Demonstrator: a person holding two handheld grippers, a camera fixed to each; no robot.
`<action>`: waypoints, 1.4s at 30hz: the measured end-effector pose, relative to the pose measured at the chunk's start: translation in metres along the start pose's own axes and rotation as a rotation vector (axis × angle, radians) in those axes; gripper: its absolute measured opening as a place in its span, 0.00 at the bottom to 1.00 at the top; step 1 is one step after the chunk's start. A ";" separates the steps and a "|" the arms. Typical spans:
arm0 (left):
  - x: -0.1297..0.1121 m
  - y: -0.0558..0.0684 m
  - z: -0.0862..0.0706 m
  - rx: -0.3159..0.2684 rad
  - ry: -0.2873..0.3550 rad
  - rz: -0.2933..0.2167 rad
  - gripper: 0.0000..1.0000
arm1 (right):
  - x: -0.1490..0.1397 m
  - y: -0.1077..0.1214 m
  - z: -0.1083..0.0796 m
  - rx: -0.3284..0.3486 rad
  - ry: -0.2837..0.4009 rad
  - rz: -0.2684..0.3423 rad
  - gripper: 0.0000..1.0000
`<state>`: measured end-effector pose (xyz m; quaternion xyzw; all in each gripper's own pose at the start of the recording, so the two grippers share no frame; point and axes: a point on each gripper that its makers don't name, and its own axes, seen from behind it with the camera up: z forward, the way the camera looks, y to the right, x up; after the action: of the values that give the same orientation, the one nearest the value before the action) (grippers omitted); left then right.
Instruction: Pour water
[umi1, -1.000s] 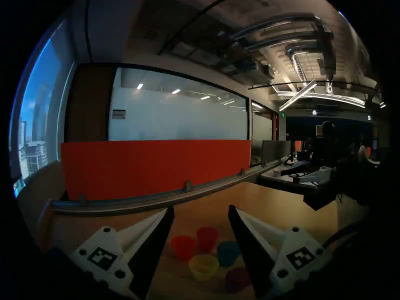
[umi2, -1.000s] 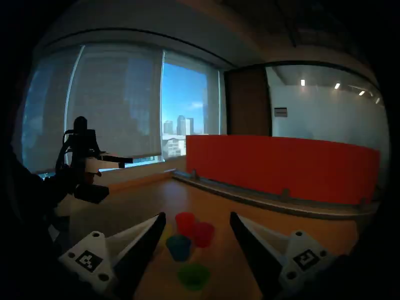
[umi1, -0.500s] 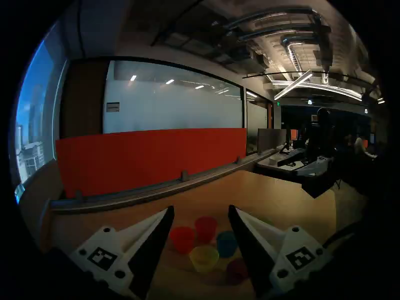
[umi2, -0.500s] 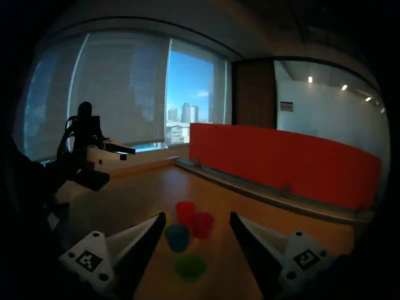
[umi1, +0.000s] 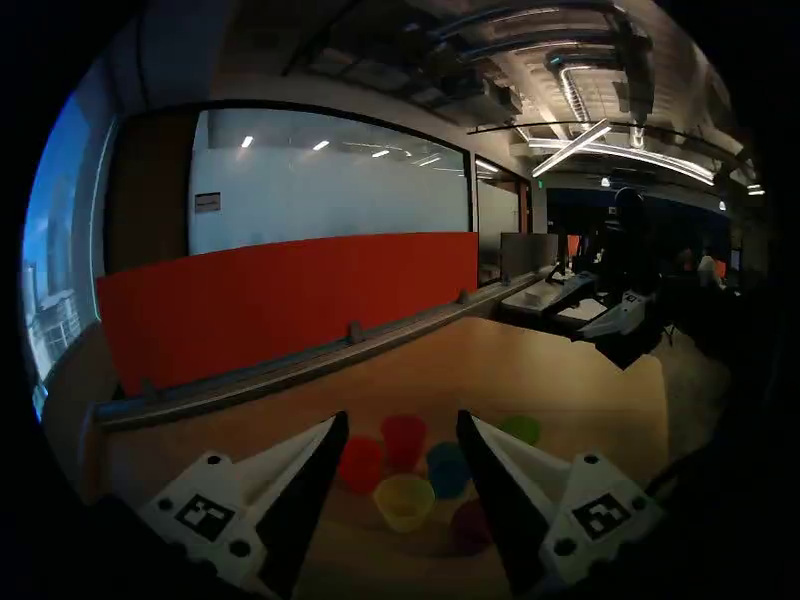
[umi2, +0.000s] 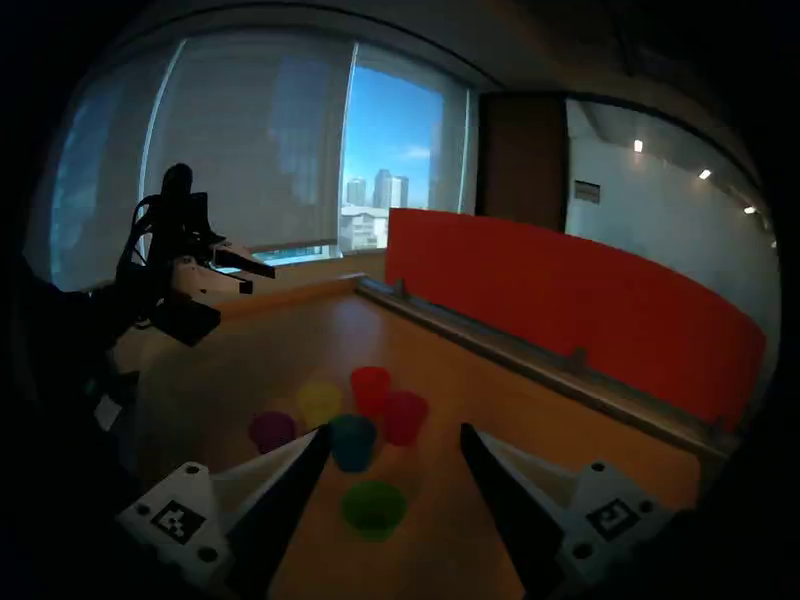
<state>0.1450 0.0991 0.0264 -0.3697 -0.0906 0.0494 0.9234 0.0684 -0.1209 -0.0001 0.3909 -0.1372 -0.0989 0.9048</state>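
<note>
Wooden desk (umi1: 560, 370), red divider (umi1: 290, 300) running along the back. Left gripper view: the left gripper (umi1: 401, 416) has its jaws spread wide with nothing in them, hanging over a bunch of plastic cups (umi1: 403, 440). The yellow cup (umi1: 404, 500) is closest and the green cup (umi1: 519, 430) sits off to the right. Right gripper view: the right gripper (umi2: 395, 430) is wide apart and empty too, cups on the desk ahead of its fingers, purple cup (umi2: 270, 430) out left.

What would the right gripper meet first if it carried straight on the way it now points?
The right gripper would probably meet the nearer red cup, centred between its open jaws; the blue cup sits just left. The green cup is closer but lower; depth is unclear.
</note>
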 end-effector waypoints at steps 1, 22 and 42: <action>0.000 0.000 0.001 -0.003 -0.003 0.004 0.80 | -0.001 0.000 0.000 0.003 -0.002 -0.001 0.99; -0.016 0.004 0.017 -0.021 -0.043 0.041 0.79 | -0.027 0.001 0.016 0.015 -0.043 -0.017 0.99; -0.034 0.008 0.029 -0.041 -0.067 0.040 0.80 | -0.087 -0.007 0.043 0.028 -0.138 -0.041 0.99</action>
<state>0.1057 0.1190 0.0368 -0.3884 -0.1150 0.0785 0.9109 -0.0283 -0.1298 0.0076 0.3987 -0.1926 -0.1424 0.8852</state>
